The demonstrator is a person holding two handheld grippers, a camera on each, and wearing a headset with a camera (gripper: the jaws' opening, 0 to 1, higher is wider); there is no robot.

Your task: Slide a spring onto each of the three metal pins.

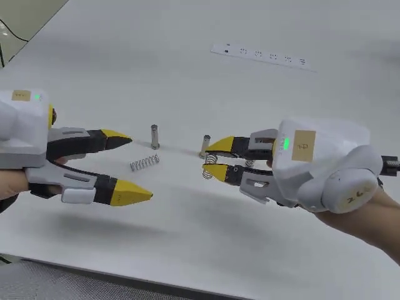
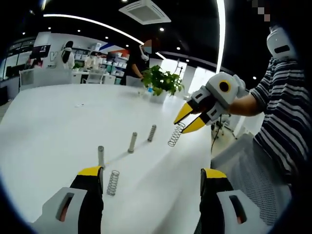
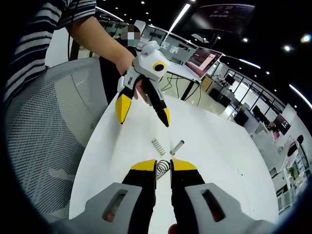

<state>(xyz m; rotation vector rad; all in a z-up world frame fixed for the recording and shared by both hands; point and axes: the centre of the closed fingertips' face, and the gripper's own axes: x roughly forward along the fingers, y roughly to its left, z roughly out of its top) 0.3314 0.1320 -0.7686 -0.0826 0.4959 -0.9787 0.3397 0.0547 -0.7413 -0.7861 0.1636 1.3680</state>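
Note:
Two bare metal pins stand upright on the white table, one point(image 1: 154, 136) to the left of the other point(image 1: 205, 145). A loose spring point(image 1: 144, 163) lies in front of the left pin. My right gripper point(image 1: 217, 159) is shut on another spring point(image 1: 209, 166), just in front of the right pin. In the left gripper view a third pin point(image 2: 152, 132) beyond them carries a spring. My left gripper point(image 1: 128, 165) hovers open at the left, its jaws wide apart with nothing between them. The right gripper view has the held spring point(image 3: 163, 168) between its jaws, with a pin point(image 3: 176, 147) ahead.
A white power strip point(image 1: 259, 55) lies at the far side of the table point(image 1: 187, 237). The table's near edge runs along the bottom left. A grey mesh chair point(image 3: 44, 136) stands beside the table. A potted plant point(image 2: 163, 80) sits at the table's far end.

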